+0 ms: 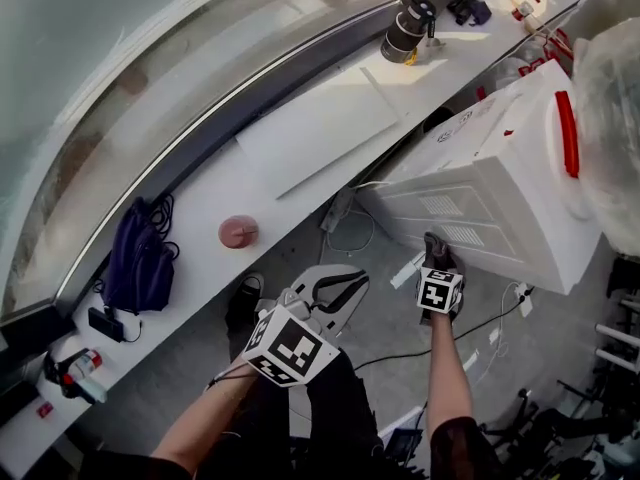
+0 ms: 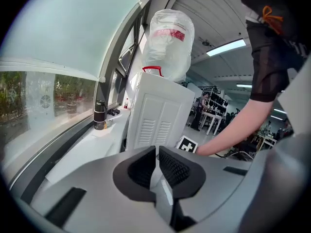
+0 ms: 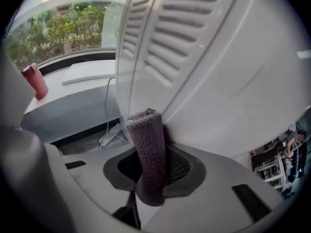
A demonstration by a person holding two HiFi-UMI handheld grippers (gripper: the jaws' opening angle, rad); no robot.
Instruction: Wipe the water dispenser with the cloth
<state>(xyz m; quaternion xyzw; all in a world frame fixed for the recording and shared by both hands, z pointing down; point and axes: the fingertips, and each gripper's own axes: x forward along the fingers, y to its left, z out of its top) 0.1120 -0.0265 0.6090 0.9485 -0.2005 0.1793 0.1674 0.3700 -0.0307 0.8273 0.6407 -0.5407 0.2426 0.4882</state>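
Note:
The white water dispenser [image 1: 500, 198] stands at the right, its vented back panel facing me, with a plastic-wrapped bottle [image 1: 610, 108] on top. My right gripper [image 1: 437, 253] is shut on a dark cloth [image 3: 150, 154], a folded strip standing up between the jaws. The cloth's top edge touches the panel [image 3: 204, 57] below the louvres. My left gripper [image 1: 335, 293] hangs lower and to the left, away from the dispenser, shut with nothing between its pads [image 2: 172, 166]. In the left gripper view the dispenser [image 2: 160, 115] and its bottle [image 2: 167, 42] rise ahead.
A long white window ledge [image 1: 200, 208] runs along the left, carrying a pink cup [image 1: 239, 231], a purple bag [image 1: 138, 253], a flat white board [image 1: 320, 128] and a dark flask [image 1: 405, 30]. Cables and a power strip [image 1: 340, 213] lie on the floor beside the dispenser.

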